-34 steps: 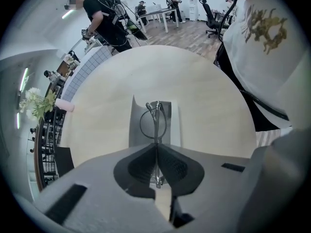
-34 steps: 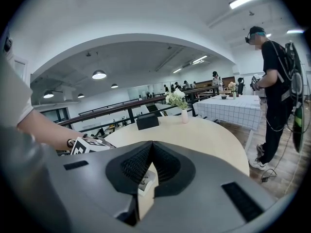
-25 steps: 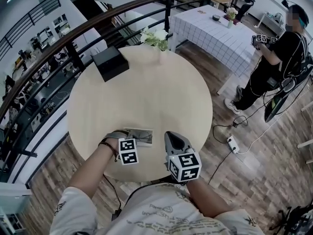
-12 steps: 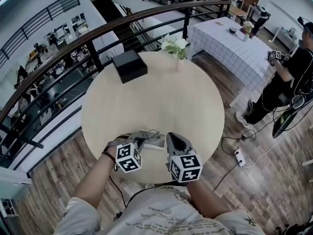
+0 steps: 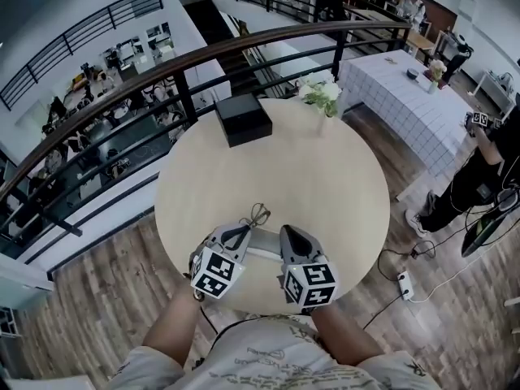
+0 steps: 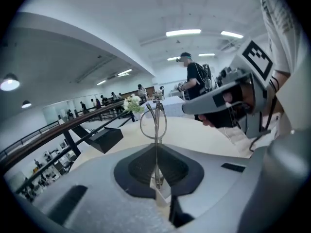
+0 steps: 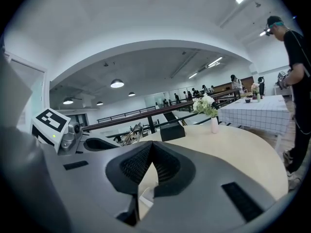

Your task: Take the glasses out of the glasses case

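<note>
Beyond the glasses case (image 5: 262, 243), left gripper (image 5: 240, 233) pinches glasses (image 5: 258, 214).

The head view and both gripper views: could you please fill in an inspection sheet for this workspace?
Surface: round pale table.
Job's things: glasses out of the case, gripped by the frame; glasses case on the table between the grippers.
Clutter: black box and vase of white flowers at the far edge.
Grippers: left hand-held gripper shut on the glasses; right hand-held gripper with jaws together, next to the case. I cannot tell whether it touches the case.
Cables: power strip with its lead on the floor, right of the table.
Surroundings: railing behind the table; checked-cloth table; a person standing at right.
</note>
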Demonstrator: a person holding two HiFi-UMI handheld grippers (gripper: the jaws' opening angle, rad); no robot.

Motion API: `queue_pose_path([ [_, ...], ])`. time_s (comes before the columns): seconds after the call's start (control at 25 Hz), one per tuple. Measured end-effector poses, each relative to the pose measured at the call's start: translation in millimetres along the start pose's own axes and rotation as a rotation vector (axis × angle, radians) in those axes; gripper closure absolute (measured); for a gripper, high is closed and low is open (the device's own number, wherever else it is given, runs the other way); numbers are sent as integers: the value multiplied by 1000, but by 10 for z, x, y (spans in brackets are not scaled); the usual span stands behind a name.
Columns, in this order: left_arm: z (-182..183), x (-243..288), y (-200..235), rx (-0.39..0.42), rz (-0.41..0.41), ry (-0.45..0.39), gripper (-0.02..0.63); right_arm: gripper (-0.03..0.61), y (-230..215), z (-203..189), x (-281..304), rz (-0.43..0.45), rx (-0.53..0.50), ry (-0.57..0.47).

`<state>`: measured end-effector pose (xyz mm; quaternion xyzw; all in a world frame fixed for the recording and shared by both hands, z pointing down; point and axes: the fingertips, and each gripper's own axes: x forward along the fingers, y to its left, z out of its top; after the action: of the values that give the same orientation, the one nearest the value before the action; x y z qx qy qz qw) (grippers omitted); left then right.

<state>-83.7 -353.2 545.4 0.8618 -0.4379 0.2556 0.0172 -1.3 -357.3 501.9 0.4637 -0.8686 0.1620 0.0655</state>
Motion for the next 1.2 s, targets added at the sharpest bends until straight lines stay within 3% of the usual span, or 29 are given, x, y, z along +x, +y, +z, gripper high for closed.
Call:
queue_pose_path([
  [0.2,223,-235,220,-210,129,-146,594,565,249,17,115,98,-16,-9],
  [0.36,208,-381,306,-301,295,-164,594,565,392,72,159,177,-22,-43],
  [0.48,112,-499,290,-364,378,-177,594,565,504,71,175,193,-84,-33],
  [0.64,-29,-532,220,-376,437,-156,594,566,553,7,223,214,-112,6],
  [0.88,-68,-539,275,-427,463,-138,594,566,550,37,240,219,-107,0],
  [1.2,-113,-561,224,-423,491,-109,594,566,473,53,157,200,-89,-19],
])
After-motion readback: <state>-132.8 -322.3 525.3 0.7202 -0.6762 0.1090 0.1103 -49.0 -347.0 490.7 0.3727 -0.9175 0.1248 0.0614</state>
